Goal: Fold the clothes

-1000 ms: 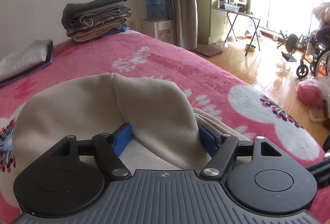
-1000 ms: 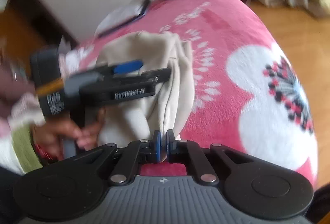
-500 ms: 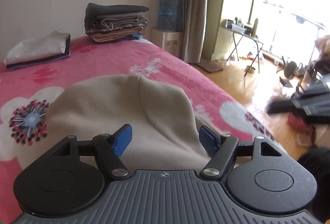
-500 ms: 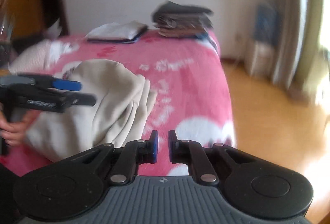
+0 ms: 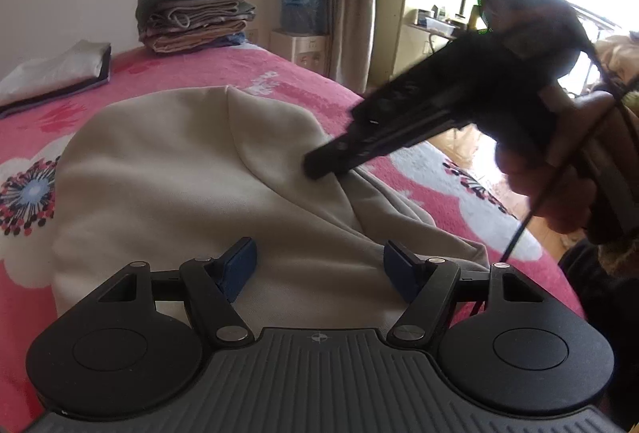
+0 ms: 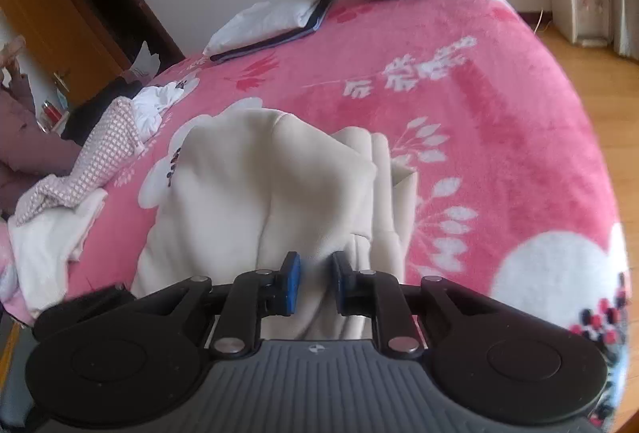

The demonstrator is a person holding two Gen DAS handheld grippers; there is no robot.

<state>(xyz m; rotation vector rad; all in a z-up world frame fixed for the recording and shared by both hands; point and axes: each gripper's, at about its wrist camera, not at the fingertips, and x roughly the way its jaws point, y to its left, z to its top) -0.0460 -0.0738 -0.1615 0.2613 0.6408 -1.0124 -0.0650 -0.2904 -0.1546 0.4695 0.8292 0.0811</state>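
On a pink floral blanket (image 6: 499,82), the cream garment (image 6: 255,193) lies lengthwise directly ahead of both tongs: the left gripper (image 5: 319,265) hovers wide open, while the right gripper (image 6: 315,285) (nearer the bunched edge) is partly open around a fold.

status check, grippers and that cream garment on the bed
Left gripper open, empty, over cream garment. Right gripper part open around a fold, not clamped. Garment bunched on pink blanket. Nothing blocking.
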